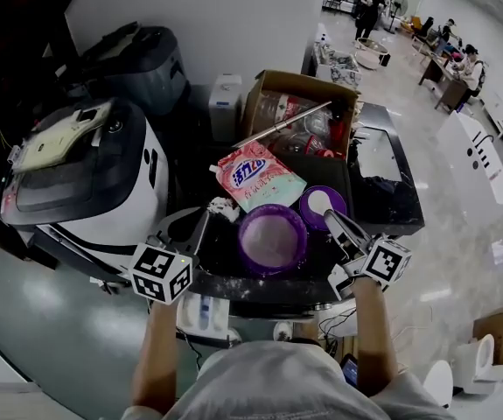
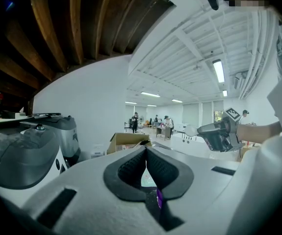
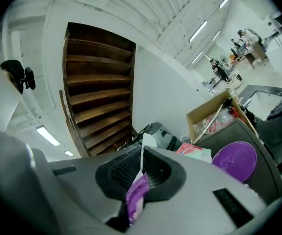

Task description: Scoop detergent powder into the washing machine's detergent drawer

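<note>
The powder bowl (image 1: pixel 273 239) lies just left of the right gripper (image 3: pixel 141 153), its fingers clamped on the purple scoop (image 3: pixel 136 199); the left gripper (image 2: pixel 145 155), fingers closed and empty, sits at the bowl's left

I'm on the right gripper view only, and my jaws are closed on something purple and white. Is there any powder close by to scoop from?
Observer: Yes. The head view shows a purple bowl holding white powder, just to the left of the right gripper.
Operator: What's at the far end of the thing I'm holding?
Observer: The left gripper view shows the rounded white end of a scoop sticking out in front of your gripper.
Operator: And the washing machine?
Observer: In the head view the washing machine, white with a dark top, stands further left, past the bowl. I can't make out its drawer.
</note>
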`<state>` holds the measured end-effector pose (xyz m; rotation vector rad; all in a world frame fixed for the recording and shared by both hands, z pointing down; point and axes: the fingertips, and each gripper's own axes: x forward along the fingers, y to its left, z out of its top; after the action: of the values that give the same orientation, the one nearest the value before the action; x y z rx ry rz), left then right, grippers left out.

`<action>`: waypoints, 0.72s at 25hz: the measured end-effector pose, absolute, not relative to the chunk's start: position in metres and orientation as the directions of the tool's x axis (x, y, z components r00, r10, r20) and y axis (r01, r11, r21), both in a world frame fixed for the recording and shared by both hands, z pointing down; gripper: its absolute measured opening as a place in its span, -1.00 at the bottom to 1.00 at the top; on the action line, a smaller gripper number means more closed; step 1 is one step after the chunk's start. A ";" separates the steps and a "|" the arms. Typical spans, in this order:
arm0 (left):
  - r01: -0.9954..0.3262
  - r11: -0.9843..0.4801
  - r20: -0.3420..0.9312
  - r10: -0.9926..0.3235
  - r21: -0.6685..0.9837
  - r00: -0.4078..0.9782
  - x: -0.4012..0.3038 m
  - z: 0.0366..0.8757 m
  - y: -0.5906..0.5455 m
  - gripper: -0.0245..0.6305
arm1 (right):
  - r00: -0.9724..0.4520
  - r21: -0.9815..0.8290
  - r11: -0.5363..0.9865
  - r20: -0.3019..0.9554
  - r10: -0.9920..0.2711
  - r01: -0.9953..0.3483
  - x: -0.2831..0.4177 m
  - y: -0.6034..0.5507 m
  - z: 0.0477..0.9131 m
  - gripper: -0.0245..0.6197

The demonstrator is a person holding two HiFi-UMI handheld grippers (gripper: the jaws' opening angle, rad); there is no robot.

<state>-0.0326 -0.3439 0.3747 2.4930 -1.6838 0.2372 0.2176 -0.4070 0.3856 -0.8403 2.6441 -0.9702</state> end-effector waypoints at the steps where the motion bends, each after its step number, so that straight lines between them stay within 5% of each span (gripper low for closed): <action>1: -0.927 -0.376 0.198 -0.907 0.013 0.371 -0.033 0.375 -0.343 -0.89 | -0.810 -0.644 0.619 0.002 -0.586 -0.450 0.219 -0.404 0.384 -0.89; 18: -0.910 -0.415 0.158 -0.899 -0.002 0.409 -0.064 0.389 -0.329 -0.89 | -0.660 -0.590 0.535 -0.004 -0.751 -0.605 0.232 -0.342 0.378 -0.89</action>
<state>-0.0638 -0.3287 0.3887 2.5654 -1.6504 0.2051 0.2323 -0.3423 0.3785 -1.1367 2.5179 -0.8197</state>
